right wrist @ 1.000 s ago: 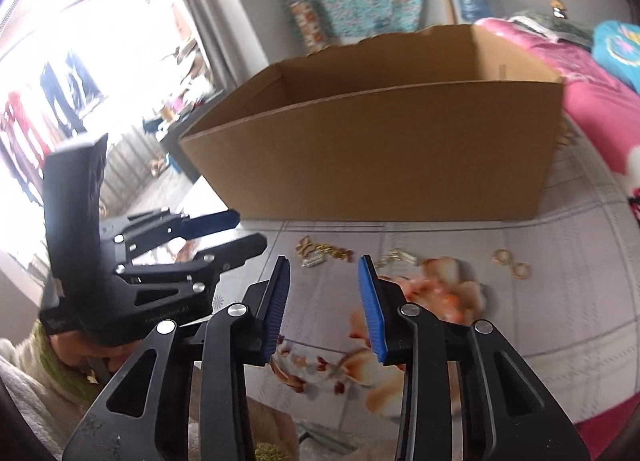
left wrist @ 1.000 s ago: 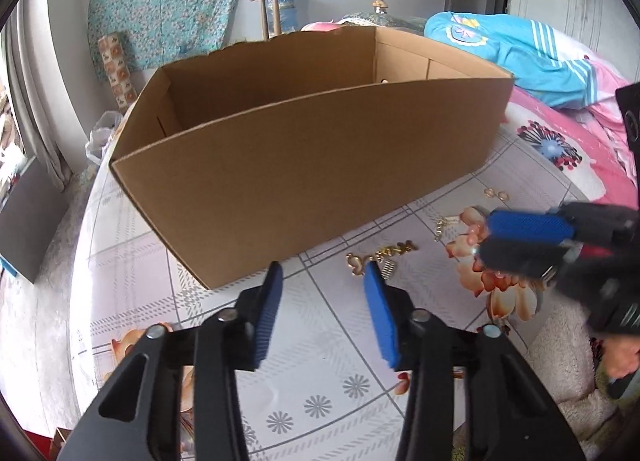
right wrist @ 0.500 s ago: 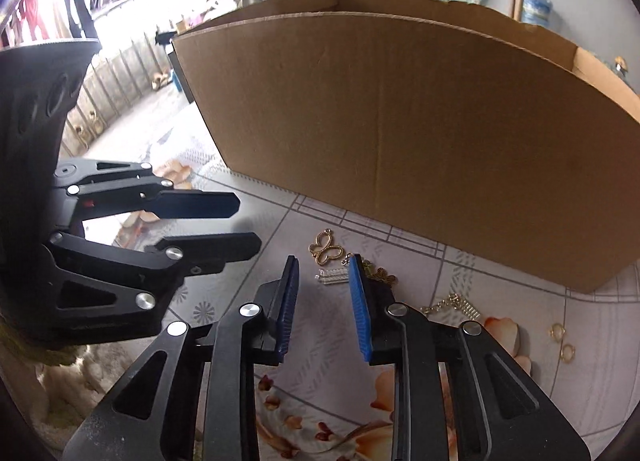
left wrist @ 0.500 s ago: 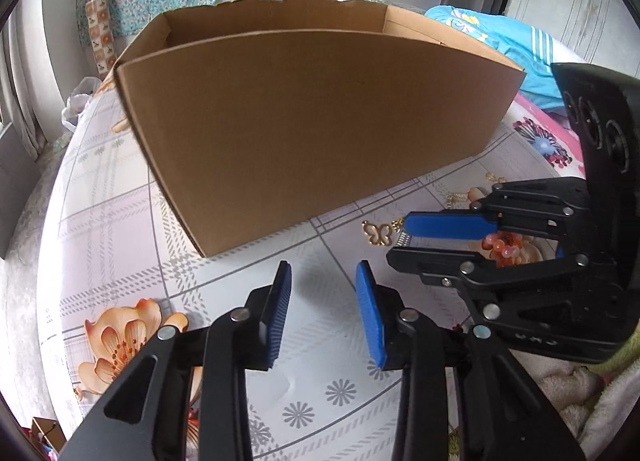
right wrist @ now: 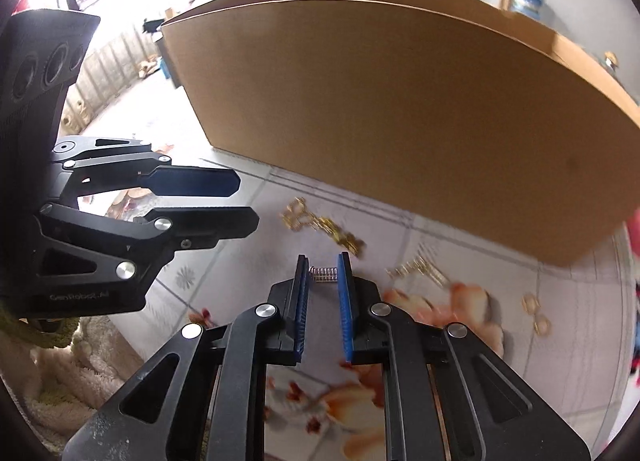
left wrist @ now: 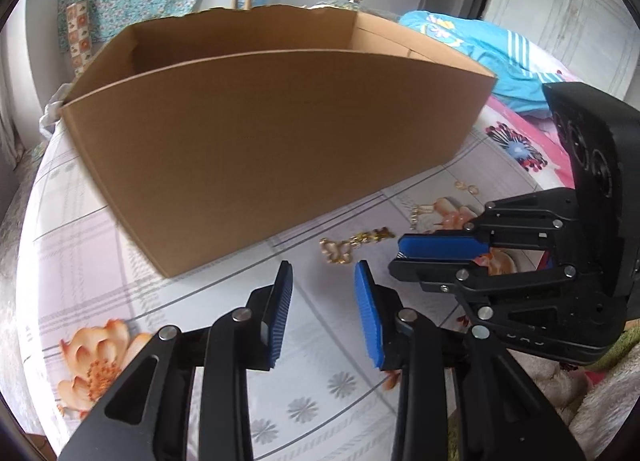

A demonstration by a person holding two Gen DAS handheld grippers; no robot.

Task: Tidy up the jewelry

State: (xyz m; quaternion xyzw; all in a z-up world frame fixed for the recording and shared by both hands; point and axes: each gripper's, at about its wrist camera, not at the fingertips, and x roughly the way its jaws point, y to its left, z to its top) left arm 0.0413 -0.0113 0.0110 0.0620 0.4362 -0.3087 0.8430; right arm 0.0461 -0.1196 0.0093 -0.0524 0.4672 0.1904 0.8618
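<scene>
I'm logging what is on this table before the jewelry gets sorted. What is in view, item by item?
cardboard box: one, brown, open top, on the table behind the jewelry
butterfly chain piece: one, gold, on the cloth in front of the box
small silver piece: one, silver, ribbed, between the right fingers
gold chain piece: one, gold, right of the silver piece
small rings: two, gold, farther right on the cloth
tablecloth: one, pale checked with orange flowers, covering the table
blue garment: one, turquoise, behind the box
left gripper: one, black with blue pads, nothing between its fingers
right gripper: one, black with blue pads, fingers closing around the silver piece
</scene>
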